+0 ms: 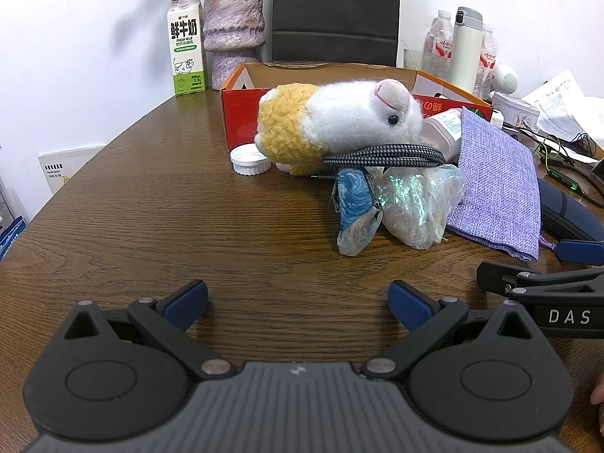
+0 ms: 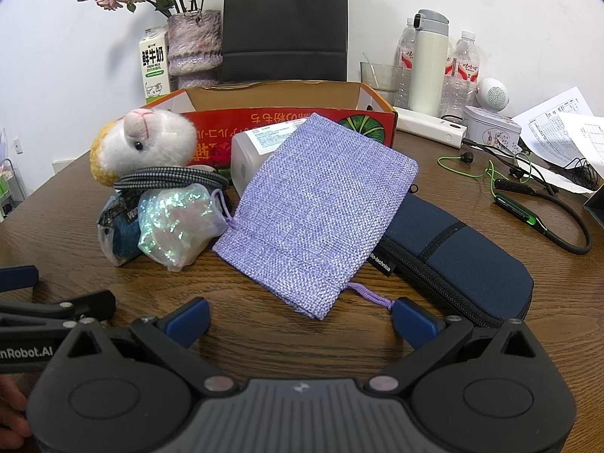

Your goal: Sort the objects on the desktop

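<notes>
A pile lies before the orange cardboard box (image 1: pixel 241 109) (image 2: pixel 287 124): a white-and-yellow plush animal (image 1: pixel 332 120) (image 2: pixel 147 143), a coiled braided cable (image 1: pixel 385 154) (image 2: pixel 166 177), glittery plastic bags (image 1: pixel 407 204) (image 2: pixel 173 226), a white bottle (image 1: pixel 445 128) (image 2: pixel 249 154), a purple woven pouch (image 1: pixel 494 185) (image 2: pixel 321 219) and a navy zip case (image 2: pixel 464 268). A white lid (image 1: pixel 250 159) sits left of the plush. My left gripper (image 1: pixel 298 302) is open above bare table, short of the pile. My right gripper (image 2: pixel 302 319) is open, its fingers just short of the pouch's near corner.
At the back stand a milk carton (image 1: pixel 187 45) (image 2: pixel 154 66), a purple vase (image 1: pixel 234 26) with flowers, a black bag (image 2: pixel 285 22), water bottles and a thermos (image 2: pixel 428 60). A tin (image 2: pixel 490 128), papers, green earphones (image 2: pixel 528 207) and cables lie at right.
</notes>
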A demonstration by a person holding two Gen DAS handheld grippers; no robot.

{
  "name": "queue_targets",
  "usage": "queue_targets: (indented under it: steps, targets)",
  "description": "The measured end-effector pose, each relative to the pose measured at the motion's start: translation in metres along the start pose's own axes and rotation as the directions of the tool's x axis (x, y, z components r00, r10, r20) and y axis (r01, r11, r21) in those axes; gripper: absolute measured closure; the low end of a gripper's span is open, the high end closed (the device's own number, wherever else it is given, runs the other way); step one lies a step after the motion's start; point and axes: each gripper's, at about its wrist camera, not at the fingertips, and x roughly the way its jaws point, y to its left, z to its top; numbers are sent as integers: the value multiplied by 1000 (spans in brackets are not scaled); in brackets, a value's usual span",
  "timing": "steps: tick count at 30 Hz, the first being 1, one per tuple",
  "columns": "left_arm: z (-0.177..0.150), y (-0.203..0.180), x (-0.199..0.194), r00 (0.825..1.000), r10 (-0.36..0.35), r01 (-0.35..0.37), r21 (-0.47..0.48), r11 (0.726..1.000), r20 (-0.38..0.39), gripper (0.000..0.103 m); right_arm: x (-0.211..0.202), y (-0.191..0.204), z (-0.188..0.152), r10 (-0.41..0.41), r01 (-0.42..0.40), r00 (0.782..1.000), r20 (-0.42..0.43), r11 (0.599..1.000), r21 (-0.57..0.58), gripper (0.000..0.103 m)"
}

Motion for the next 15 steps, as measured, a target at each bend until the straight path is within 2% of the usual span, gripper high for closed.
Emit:
queue_targets:
  steps: [12, 15]
  targets:
    - [0, 1, 0, 1000, -1, 1, -1, 1000, 0, 0, 0, 1, 0, -5, 5, 1000, -2, 1000, -1, 0]
    - [-1, 4, -5, 998, -55, 55, 21, 998, 10, 0, -7, -3, 0, 23, -24, 999, -31, 1000, -9, 5]
